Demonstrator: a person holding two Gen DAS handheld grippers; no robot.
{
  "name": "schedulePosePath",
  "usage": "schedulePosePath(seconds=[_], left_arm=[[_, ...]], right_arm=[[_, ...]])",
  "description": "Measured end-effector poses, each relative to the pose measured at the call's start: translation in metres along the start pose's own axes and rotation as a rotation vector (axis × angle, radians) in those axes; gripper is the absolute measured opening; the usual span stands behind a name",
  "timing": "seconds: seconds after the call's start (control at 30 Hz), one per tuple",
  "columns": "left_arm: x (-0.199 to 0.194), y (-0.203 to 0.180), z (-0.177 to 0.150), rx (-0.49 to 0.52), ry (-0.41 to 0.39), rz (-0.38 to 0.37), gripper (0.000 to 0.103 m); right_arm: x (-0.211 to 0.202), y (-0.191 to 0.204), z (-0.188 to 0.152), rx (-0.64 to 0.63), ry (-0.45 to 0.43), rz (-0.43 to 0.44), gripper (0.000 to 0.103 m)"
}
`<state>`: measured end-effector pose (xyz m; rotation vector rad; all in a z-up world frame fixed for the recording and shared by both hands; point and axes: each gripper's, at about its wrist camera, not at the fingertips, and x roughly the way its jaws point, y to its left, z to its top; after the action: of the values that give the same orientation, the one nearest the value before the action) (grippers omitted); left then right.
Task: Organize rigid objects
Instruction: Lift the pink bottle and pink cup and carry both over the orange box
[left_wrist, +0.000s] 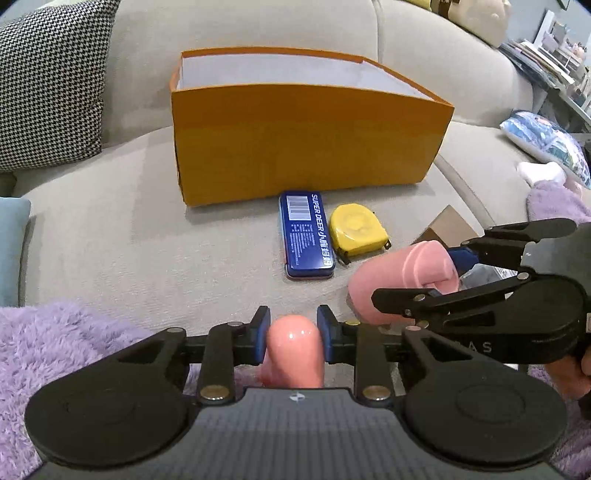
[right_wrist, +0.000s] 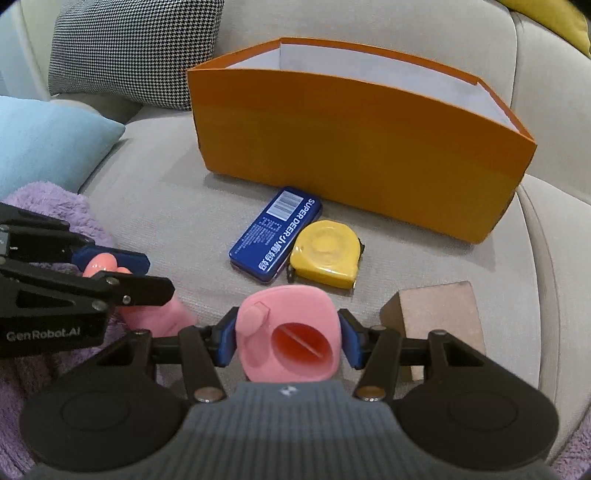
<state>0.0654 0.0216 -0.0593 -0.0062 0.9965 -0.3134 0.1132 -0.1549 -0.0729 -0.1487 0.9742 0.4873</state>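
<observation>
Pink object (right_wrist: 288, 332): you're clamping both grippers' jaws on it, left gripper (left_wrist: 291, 332) on the glossy end, right gripper (right_wrist: 288, 338) on the body.
Location: hovering near the orange box (right_wrist: 351, 147).
Risk: you're risking slip, glossy end.

The left hand-held gripper (left_wrist: 291, 334), black-armed with blue pads, points steeply downward, and its blue pads (left_wrist: 261, 334) press on either side of a glossy pink rounded piece (left_wrist: 293, 350), the jaws standing narrow. The right hand-held gripper (right_wrist: 287, 338), of the same build, points steeply downward just beside the left one, its blue pads (right_wrist: 349, 341) set wider and clamped on both flanks of a matte pink rounded block (right_wrist: 288, 332). Fingers of a hand (left_wrist: 583, 363) show behind the right hand-held gripper.
</observation>
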Motion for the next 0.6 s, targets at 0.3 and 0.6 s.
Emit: schedulePosePath(seconds=[0.3, 0.6], left_arm=[[-0.021, -0.005, 0.010, -0.002, -0.082, -0.011, 0.028], [-0.055, -0.013, 0.060, 0.030, -0.210, -0.070, 0.028]], right_arm=[[-0.012, -0.001, 0.006, -0.018, -0.041, 0.020, 0.056], [-0.049, -0.013, 0.044, -0.140, -0.137, 0.025, 0.056]])
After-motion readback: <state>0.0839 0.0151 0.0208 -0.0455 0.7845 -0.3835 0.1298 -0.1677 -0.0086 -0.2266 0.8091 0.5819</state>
